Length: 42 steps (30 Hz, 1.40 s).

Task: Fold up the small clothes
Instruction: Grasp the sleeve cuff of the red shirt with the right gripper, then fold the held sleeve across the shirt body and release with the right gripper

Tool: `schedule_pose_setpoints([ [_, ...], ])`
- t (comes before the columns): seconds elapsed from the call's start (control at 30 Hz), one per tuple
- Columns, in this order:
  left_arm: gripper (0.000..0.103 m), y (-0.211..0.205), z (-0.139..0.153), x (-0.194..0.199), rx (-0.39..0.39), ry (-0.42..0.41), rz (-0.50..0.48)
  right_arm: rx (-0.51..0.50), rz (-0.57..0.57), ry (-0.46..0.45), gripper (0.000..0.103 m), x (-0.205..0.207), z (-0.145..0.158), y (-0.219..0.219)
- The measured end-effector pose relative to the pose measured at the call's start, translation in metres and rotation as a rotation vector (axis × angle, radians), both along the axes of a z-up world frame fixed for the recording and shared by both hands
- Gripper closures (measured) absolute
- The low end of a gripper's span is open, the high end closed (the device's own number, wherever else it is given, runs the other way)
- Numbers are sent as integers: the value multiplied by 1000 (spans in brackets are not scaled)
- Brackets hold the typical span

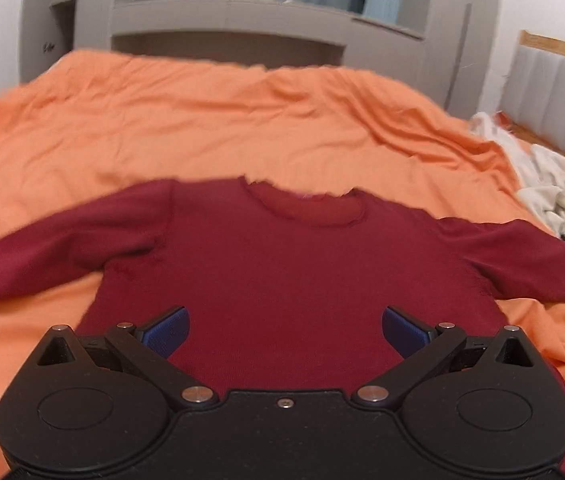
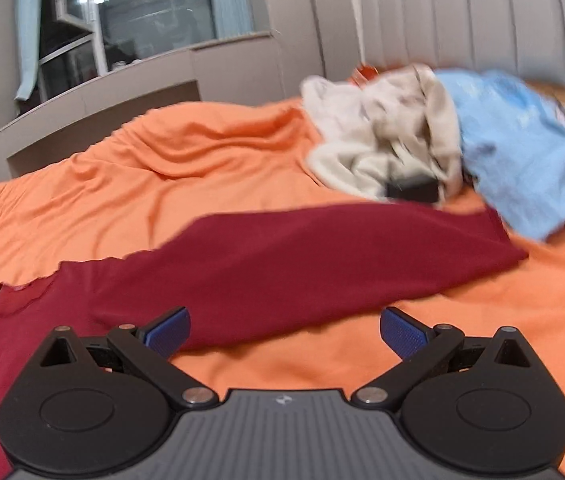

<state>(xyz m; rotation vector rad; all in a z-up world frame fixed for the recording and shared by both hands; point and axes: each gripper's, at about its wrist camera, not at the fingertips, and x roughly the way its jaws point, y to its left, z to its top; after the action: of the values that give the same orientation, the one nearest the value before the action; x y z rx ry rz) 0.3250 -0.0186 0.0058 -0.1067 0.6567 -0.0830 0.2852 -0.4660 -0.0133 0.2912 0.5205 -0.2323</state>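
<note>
Dark red long-sleeved top [image 1: 282, 272] lies flat on the orange bedsheet [image 1: 202, 120] (sleeves outstretched); left gripper [image 1: 285, 330] and right gripper [image 2: 284, 330] both spread, holding nothing.

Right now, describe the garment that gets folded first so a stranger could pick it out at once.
Start from the bed with the wrinkled orange sheet. Spread flat on its near part, sleeves out to both sides, lies the dark red long-sleeved top. Unlike the crumpled cream clothes and light blue garment heaped near the headboard, it is laid out alone and is the only red piece.
</note>
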Motion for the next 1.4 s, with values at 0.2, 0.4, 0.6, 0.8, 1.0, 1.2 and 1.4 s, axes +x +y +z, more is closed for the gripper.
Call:
schedule_pose_setpoints([
  [0.2,1,-11,0,1,34,-9,-38,144,-191,-30,0,4,-18,-57],
  [0.4,1,-16,3,9,-22,-2,-4,335,-343,-113,0,3,-38,-103],
  [0.6,1,-29,-2,16,2,5,-4,400,-449,-179,11,9,-52,-131],
  [0.8,1,-28,-7,20,8,27,6,370,-530,-157,40,18,-59,-138],
  [1.0,1,-23,-8,24,-1,47,27,314,-540,-171,91,17,-54,-133],
  [1.2,1,-19,-1,26,-1,32,38,109,-491,-186,96,23,-23,-106],
  [1.4,1,-9,8,31,2,34,68,-113,-328,-260,96,36,28,-47],
])
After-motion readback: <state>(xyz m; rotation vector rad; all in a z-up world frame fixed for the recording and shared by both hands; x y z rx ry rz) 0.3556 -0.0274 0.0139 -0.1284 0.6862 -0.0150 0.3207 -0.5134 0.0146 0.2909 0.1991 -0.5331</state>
